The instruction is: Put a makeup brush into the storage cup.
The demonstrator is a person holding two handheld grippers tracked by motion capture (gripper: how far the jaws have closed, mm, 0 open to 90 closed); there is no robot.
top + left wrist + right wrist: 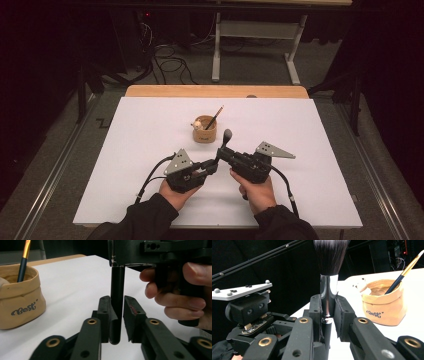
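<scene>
Right gripper view shows a makeup brush (329, 277) with dark bristles and chrome ferrule. Right gripper (329, 307) clamps its ferrule upright; left gripper (117, 312) flanks its black handle, contact unclear.

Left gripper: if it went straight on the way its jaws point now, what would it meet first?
The right gripper and the fingers holding it, directly ahead. The left gripper already closes on the brush handle. The tan pouch sits off to the side.
</scene>
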